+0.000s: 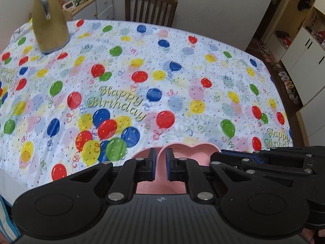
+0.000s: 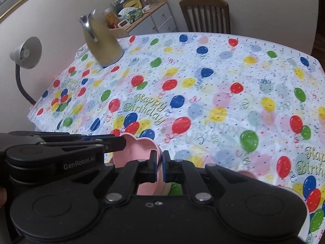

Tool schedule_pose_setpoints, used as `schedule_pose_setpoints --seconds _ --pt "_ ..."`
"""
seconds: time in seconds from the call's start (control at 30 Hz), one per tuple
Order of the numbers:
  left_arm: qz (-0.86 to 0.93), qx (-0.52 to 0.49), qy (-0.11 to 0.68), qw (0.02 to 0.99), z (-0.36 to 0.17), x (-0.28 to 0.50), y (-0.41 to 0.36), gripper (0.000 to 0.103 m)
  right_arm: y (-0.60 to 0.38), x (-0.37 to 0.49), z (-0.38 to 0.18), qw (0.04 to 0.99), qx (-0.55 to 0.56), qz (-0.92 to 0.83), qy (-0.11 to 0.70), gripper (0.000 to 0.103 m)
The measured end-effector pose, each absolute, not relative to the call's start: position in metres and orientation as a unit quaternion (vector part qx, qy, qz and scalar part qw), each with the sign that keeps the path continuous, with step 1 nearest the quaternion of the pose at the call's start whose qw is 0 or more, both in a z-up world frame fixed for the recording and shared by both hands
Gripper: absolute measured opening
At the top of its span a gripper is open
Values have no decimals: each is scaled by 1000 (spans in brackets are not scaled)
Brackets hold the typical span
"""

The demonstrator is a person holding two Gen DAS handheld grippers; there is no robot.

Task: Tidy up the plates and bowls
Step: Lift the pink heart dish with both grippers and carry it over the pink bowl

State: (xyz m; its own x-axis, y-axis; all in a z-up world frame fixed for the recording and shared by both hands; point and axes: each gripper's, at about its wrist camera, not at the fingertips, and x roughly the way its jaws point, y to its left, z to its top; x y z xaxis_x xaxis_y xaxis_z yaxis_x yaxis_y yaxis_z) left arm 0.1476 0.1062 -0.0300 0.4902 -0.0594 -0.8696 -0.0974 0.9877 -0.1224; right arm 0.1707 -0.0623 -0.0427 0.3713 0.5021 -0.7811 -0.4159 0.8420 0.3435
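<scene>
A pink heart-shaped bowl [image 1: 191, 152] is held near the table's front edge. My left gripper [image 1: 161, 160] is shut on its left rim. In the right wrist view the same pink bowl [image 2: 134, 152] shows, and my right gripper [image 2: 159, 163] is shut on its right rim. The right gripper's body reaches in from the right in the left wrist view [image 1: 264, 160]. A second pink piece [image 1: 142, 154] lies under or beside the bowl, mostly hidden by the fingers. Another pink rim [image 2: 246, 173] peeks out right of the right gripper.
The table [image 1: 182, 65] wears a balloon "Happy Birthday" cloth. A tan kettle [image 1: 48, 24] stands at the far left. A wooden chair [image 1: 150, 8] is behind the table. A drawer unit [image 2: 142, 16] with clutter stands by the wall, and a desk lamp [image 2: 26, 52] at the left.
</scene>
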Motion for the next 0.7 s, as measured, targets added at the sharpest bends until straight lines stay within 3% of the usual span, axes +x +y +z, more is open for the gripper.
schedule_pose_setpoints --seconds 0.7 --pt "-11 -61 546 835 -85 142 126 9 -18 164 -90 803 -4 267 533 6"
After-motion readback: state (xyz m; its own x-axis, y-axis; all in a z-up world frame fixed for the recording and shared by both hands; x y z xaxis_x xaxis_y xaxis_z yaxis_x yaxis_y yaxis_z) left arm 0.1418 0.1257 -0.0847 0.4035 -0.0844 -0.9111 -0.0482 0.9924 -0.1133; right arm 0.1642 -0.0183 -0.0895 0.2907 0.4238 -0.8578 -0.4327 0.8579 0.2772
